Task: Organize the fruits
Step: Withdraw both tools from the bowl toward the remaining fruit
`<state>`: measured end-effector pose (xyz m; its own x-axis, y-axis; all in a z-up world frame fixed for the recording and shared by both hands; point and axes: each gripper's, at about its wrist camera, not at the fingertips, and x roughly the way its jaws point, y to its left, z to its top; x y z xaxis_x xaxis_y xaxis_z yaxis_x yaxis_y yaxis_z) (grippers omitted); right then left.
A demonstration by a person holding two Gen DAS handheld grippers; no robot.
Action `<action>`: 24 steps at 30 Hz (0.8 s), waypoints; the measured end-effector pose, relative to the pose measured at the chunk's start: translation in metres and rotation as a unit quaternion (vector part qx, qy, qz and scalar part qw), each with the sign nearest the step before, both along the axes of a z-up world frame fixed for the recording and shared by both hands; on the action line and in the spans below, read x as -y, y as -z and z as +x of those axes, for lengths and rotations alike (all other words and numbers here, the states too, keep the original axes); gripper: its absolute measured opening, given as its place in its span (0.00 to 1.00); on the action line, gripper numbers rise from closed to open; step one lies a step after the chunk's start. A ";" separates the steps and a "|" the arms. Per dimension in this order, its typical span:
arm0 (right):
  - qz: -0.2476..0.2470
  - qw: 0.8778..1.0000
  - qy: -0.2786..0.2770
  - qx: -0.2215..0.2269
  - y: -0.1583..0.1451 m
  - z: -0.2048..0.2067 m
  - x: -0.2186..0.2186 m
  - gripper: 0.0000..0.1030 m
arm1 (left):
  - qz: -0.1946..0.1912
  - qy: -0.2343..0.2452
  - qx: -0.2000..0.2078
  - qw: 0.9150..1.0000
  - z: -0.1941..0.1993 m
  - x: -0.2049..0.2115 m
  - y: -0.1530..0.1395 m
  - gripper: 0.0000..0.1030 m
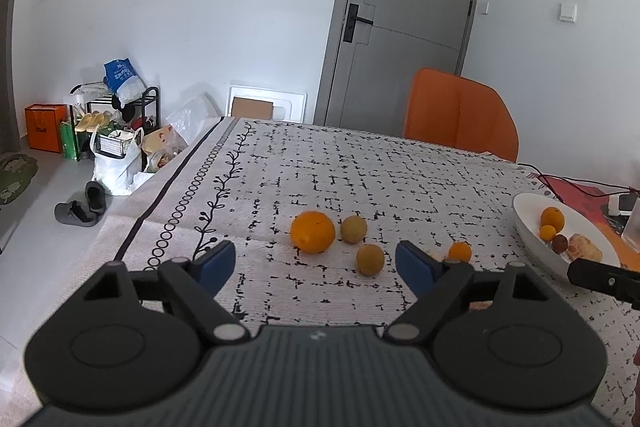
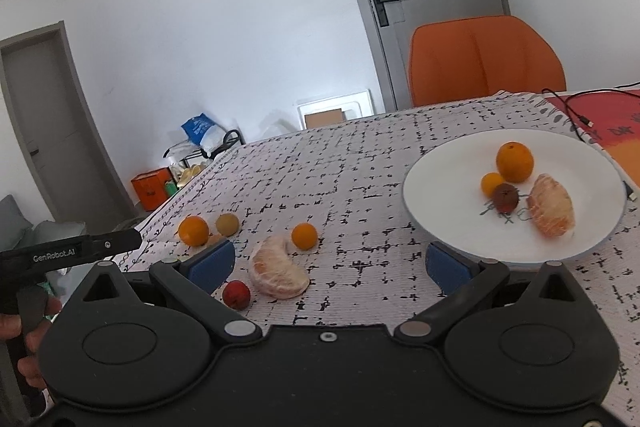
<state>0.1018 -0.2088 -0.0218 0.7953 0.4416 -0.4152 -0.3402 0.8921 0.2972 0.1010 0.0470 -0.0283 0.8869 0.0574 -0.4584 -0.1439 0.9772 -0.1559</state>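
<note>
A white plate (image 2: 440, 187) on the patterned tablecloth holds an orange (image 2: 515, 161), a small orange fruit (image 2: 491, 183), a dark red fruit (image 2: 505, 197) and a peeled citrus piece (image 2: 551, 205). The plate also shows in the left wrist view (image 1: 528, 227). Loose on the cloth lie a large orange (image 1: 313, 231), two yellow-green fruits (image 1: 354, 229) (image 1: 370, 259), a small orange fruit (image 1: 459, 251), a peeled citrus piece (image 2: 277, 267) and a small red fruit (image 2: 236, 294). My left gripper (image 1: 315, 263) is open and empty, just short of the loose fruits. My right gripper (image 2: 330, 263) is open and empty, with the peeled piece between its fingers.
An orange chair (image 1: 460, 111) stands at the table's far side before a grey door (image 1: 412, 7). Cables (image 2: 576, 111) and a red mat (image 2: 600, 119) lie right of the plate. Bags and a shoe rack (image 1: 116, 123) stand on the floor left of the table.
</note>
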 end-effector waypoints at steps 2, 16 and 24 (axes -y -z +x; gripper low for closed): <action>-0.002 1.000 -0.006 -0.001 0.001 0.003 -0.004 1.00 | -0.001 -0.001 -0.003 1.000 0.002 -0.002 0.002 0.78; -0.021 0.998 -0.060 -0.027 0.016 0.028 -0.037 0.77 | -0.013 0.001 -0.026 1.000 0.023 -0.014 0.018 0.61; -0.025 0.995 -0.080 -0.049 0.022 0.045 -0.051 0.68 | -0.021 0.009 -0.036 0.999 0.033 -0.016 0.025 0.57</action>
